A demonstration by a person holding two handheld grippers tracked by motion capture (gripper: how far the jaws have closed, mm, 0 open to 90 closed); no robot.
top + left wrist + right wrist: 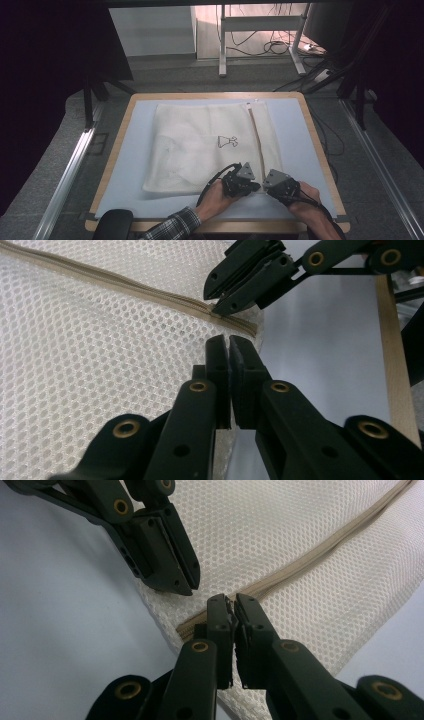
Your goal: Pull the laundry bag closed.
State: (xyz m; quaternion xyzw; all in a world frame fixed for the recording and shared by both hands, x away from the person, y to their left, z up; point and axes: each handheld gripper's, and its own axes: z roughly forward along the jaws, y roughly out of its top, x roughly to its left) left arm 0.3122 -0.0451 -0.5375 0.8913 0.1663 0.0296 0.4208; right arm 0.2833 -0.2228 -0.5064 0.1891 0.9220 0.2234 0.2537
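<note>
2 grippers, left gripper [248,186] and right gripper [264,186], jaws together, meet at the mesh bag's [200,145] zipper [257,140] end.

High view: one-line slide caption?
Two shut hand-held grippers, left and right, meet at the near end of a white mesh bag's zip.

No readable text is showing; the mesh bag [200,145] is bearing just a small dark dress pictogram [227,142].
</note>
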